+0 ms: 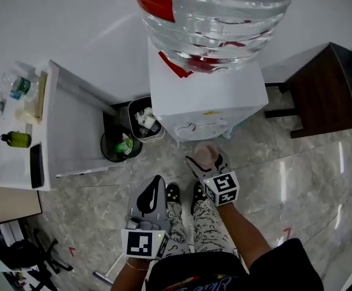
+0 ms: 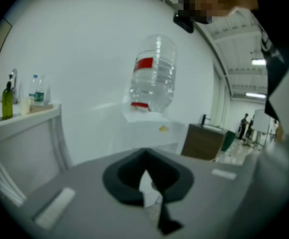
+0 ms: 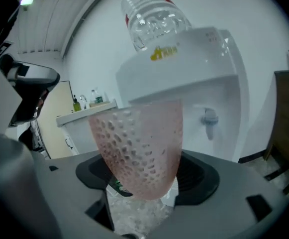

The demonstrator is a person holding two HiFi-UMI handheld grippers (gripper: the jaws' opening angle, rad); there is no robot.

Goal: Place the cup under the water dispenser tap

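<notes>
Right gripper (image 3: 144, 185) jaws clamp pink cup (image 3: 142, 148) upright, facing tap (image 3: 210, 119) ready for placement; left gripper (image 2: 146, 185) jaws together, empty, held clear

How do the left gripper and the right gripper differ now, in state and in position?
The right gripper is shut on a pink dimpled cup; the left gripper holds nothing, its jaws together. The right gripper reaches toward the water dispenser; the left gripper hangs back beside the person's legs. Both carry a marker cube.
</notes>
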